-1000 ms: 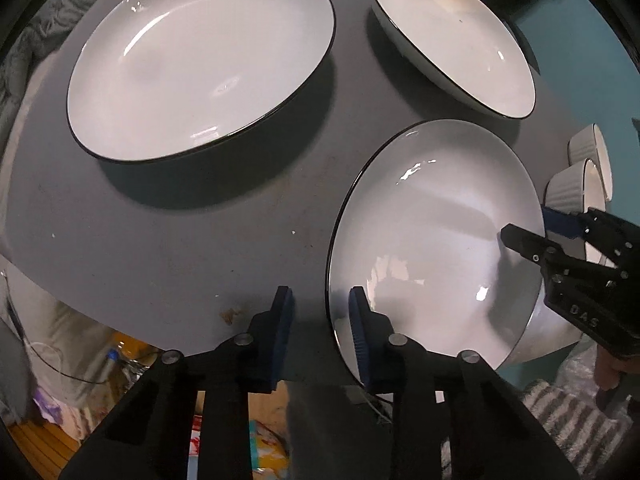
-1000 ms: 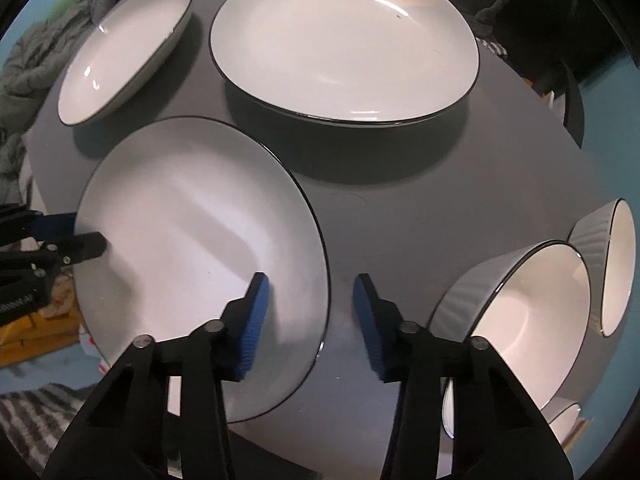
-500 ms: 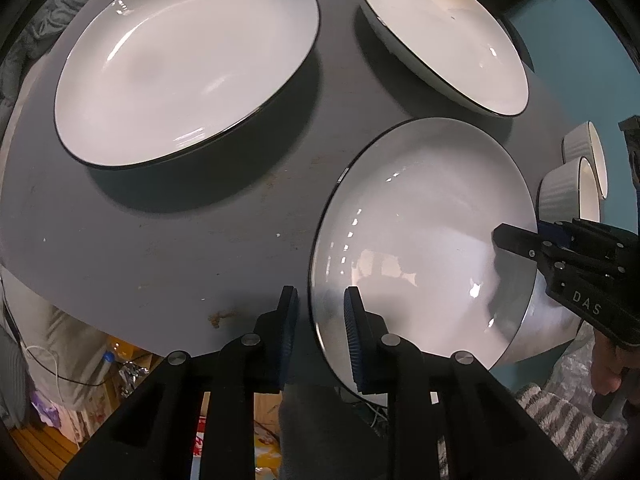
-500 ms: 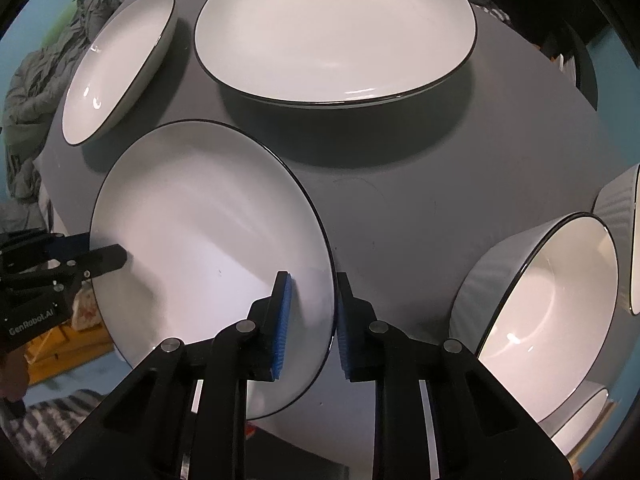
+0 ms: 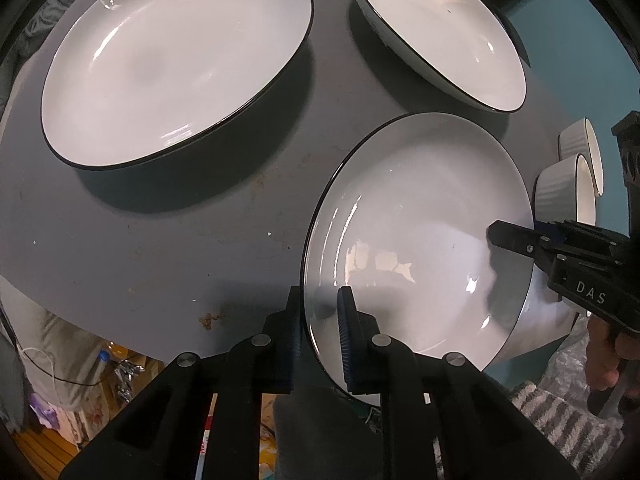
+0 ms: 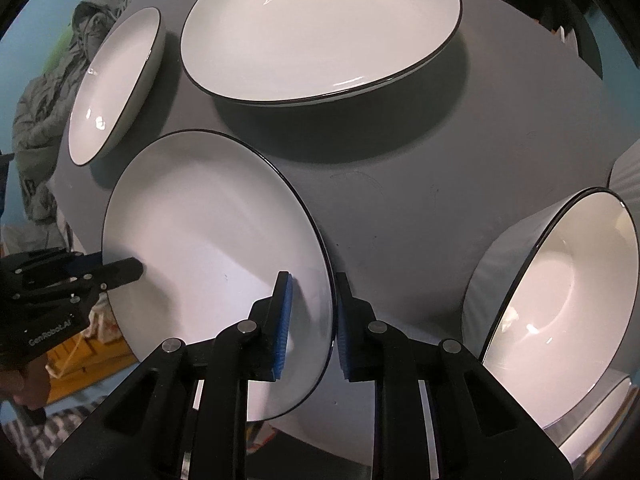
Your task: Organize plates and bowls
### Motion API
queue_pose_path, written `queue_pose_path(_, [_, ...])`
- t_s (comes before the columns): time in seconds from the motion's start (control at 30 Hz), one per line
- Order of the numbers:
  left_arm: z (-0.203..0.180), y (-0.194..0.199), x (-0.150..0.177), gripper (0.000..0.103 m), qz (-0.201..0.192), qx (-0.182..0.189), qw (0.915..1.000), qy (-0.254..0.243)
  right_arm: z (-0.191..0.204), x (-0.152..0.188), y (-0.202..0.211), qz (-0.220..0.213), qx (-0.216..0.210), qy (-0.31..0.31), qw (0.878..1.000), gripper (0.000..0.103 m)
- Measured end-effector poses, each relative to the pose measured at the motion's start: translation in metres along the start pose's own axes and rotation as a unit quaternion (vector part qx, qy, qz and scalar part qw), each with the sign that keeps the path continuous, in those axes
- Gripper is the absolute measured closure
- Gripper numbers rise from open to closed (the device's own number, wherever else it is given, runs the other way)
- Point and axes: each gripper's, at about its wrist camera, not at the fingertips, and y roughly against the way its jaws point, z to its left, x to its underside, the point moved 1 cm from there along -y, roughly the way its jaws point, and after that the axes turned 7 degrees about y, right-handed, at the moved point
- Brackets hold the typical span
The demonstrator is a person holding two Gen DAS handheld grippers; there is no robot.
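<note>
White with a thin black rim, the plate (image 5: 420, 216) sits at the lower right of the left view, on the grey counter (image 5: 160, 240). Our left gripper (image 5: 320, 332) has just been closing its fingers (image 5: 347, 336) and now pinches the plate's near rim. Our right gripper (image 6: 312, 320) clenches the opposite rim, lower centre in its view. A bigger plate (image 5: 172, 60) lies upper left, a third plate (image 5: 440, 28) upper right, a ribbed bowl (image 6: 560, 292) at right.
</note>
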Motion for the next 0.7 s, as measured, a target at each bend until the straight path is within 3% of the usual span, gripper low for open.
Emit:
queue_pose_path(0.37, [0.006, -0.003, 0.006, 0.088, -0.010, 0.007, 0.9999, 0.009, -0.005, 0.005, 0.014, -0.015, 0.002, 0.004, 1.000, 0.083])
queue_pose_path(0.7, [0.010, -0.008, 0.006, 0.089, 0.015, 0.017, 0.9996, 0.019, -0.002, 0.000, 0.017, -0.002, -0.004, 0.004, 1.000, 0.083])
